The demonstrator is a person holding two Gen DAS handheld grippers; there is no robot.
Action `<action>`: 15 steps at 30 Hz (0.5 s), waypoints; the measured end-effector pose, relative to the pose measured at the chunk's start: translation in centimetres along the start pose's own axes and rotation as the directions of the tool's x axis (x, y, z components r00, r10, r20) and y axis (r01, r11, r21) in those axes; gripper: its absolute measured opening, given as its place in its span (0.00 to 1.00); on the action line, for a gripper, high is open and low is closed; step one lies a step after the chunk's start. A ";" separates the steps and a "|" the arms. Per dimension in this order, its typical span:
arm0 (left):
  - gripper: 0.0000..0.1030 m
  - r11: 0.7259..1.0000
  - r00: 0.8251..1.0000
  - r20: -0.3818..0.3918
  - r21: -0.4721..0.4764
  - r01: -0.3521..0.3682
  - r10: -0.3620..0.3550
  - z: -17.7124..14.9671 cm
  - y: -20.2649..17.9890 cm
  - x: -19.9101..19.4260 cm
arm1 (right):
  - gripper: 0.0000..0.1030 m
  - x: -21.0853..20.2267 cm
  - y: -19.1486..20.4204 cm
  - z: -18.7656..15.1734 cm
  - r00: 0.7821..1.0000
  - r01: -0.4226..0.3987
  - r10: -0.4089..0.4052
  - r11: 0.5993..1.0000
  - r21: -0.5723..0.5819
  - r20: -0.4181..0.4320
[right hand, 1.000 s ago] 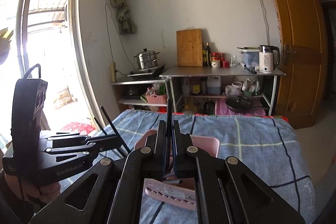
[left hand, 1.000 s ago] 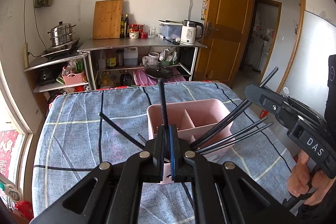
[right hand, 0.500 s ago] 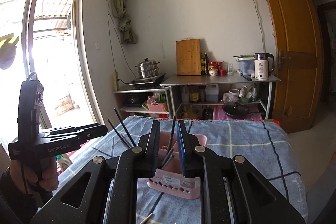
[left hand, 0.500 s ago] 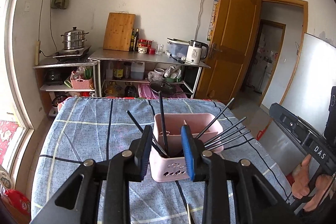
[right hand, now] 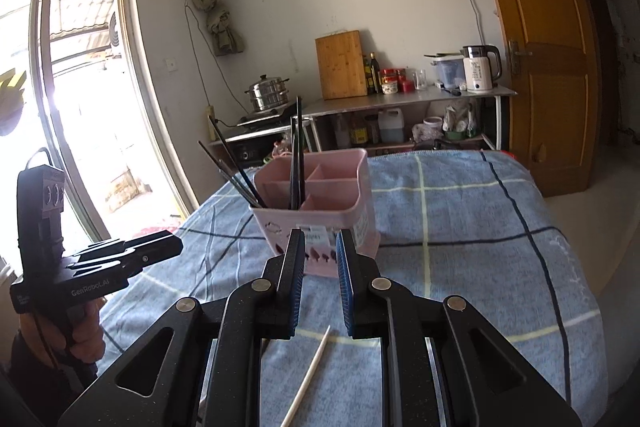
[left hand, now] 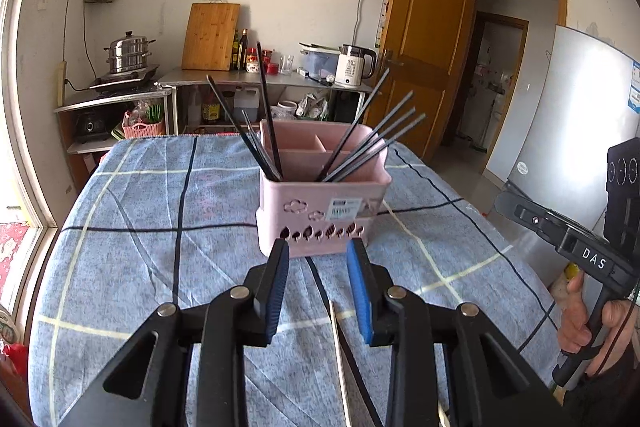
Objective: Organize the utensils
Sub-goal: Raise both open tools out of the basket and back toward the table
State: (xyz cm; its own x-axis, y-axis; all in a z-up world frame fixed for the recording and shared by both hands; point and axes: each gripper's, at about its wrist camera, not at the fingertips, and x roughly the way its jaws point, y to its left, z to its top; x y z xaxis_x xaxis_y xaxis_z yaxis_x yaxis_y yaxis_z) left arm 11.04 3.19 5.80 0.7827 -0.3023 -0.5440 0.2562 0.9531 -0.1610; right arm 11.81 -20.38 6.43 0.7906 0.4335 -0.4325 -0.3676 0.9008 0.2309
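Your tabletop (left hand: 120, 235), spread with a blue checked cloth, carries everything at an easy reach in front of you; the pink utensil caddy (left hand: 324, 215) stands upright near its middle, likely so that both hands can get to it equally. The dark chopsticks (left hand: 360, 147) already stand in its front compartment, some leaning left and some fanning right, because the caddy is shorter than they are and the rim props them; the rear compartments look empty. Your left tongs (left hand: 318, 287) hang a little short of the caddy, their blue pads parted and nothing between them; your right tongs (right hand: 318, 283) are likewise parted and hold nothing, and sit just before the caddy's front wall. A pale chopstick (right hand: 308, 375) lies flat on the cloth beneath the right tongs, with a dark one (left hand: 340, 331) beside it in the left view; these seem the sticks left to sort, and lying flat they will want a low, careful pinch.
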 end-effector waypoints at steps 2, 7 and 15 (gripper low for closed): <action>0.31 1.000 1.000 -0.032 0.005 0.002 -0.002 -1.0 -0.1 0.7 | 0.16 0.4 -0.4 -0.9 1.000 0.004 -0.003 1.000 0.013 -0.031; 0.31 1.000 0.994 -0.105 -0.004 0.018 -0.018 -3.5 -0.7 2.3 | 0.16 1.1 -1.0 -3.4 0.995 0.010 -0.006 0.999 0.033 -0.103; 0.31 1.000 0.981 -0.191 0.014 0.027 -0.024 -5.3 -1.7 4.4 | 0.16 2.7 -1.4 -5.9 0.981 0.023 -0.014 0.999 0.048 -0.192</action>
State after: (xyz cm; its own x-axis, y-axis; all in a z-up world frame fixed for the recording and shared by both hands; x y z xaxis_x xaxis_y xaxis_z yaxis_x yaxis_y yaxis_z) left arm 11.06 0.27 -0.69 0.6537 -0.3168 -0.6872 0.2855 0.9443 -0.1638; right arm 11.55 -20.37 -0.22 0.6869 0.4176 -0.5948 -0.3253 0.9085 0.2622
